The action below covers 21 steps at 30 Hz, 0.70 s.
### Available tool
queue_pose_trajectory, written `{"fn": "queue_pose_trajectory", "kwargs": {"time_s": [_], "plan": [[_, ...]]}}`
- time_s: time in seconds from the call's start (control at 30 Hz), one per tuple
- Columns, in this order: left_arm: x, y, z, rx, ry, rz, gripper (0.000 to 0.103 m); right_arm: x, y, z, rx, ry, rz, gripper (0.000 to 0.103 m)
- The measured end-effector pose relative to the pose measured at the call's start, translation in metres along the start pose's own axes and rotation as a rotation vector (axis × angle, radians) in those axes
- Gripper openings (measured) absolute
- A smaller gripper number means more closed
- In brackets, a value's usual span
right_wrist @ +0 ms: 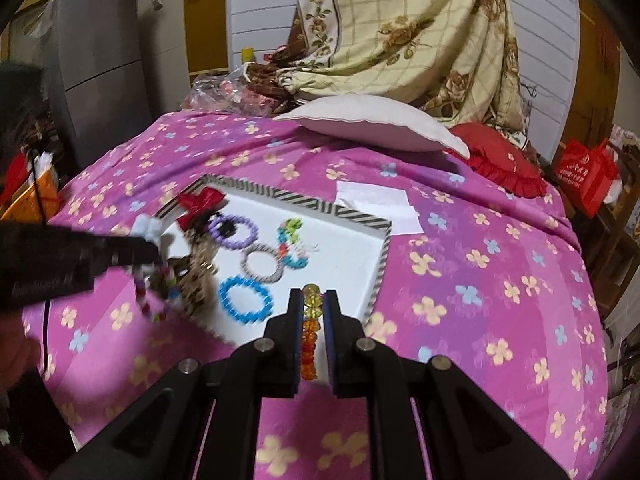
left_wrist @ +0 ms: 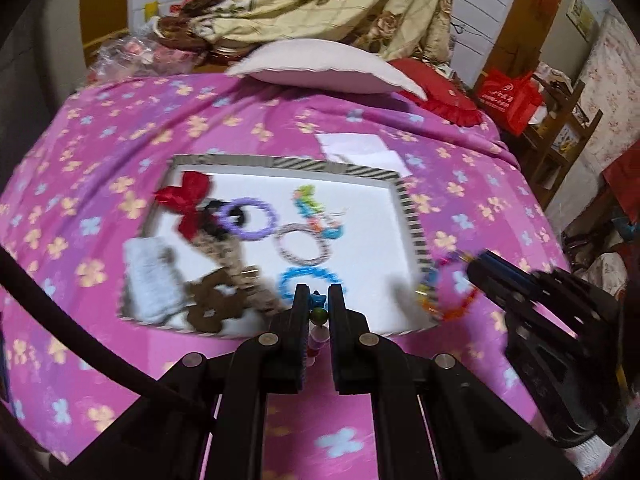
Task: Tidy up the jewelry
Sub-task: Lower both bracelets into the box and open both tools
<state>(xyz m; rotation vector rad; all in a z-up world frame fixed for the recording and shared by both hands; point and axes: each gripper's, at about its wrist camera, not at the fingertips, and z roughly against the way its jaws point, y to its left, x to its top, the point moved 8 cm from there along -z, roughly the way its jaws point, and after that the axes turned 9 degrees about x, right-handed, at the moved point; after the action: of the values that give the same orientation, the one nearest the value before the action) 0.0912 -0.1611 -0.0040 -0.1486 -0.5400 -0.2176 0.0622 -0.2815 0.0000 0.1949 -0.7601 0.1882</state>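
Both claws pinch beaded bracelets, left claw (left_wrist: 319, 309) and right claw (right_wrist: 313, 308), above the striped tray (left_wrist: 412, 216), seemingly for sorting.

pink flowered bedspread (left_wrist: 120, 128); black-white striped tray rim (left_wrist: 412, 220); blue bracelet (right_wrist: 245, 300).

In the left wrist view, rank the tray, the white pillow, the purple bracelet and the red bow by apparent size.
1. Tray
2. White pillow, though it lies farther away
3. and 4. Purple bracelet and red bow look alike; unranked.
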Motion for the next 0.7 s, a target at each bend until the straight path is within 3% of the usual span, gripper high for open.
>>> {"fn": "queue_pose_trajectory", "kwargs": {"time_s": [0.2, 0.4, 0.53, 0.7], "plan": [[0.006, -0.036, -0.034, -0.108, 0.063, 0.047, 0.027, 0.022, -0.031, -0.037, 0.017, 0.036, -0.037, 0.009], [-0.016, -0.017, -0.098, -0.008, 0.165, 0.076, 0.027, 0.025, -0.043, -0.081, 0.058, 0.081, -0.071, 0.009], [-0.029, -0.008, -0.113, 0.019, 0.193, 0.061, 0.027, 0.025, -0.046, -0.110, 0.069, 0.113, -0.074, 0.009], [-0.031, -0.012, -0.116, 0.031, 0.180, 0.032, 0.027, 0.018, -0.068, -0.146, -0.001, 0.178, -0.087, 0.010]]}}
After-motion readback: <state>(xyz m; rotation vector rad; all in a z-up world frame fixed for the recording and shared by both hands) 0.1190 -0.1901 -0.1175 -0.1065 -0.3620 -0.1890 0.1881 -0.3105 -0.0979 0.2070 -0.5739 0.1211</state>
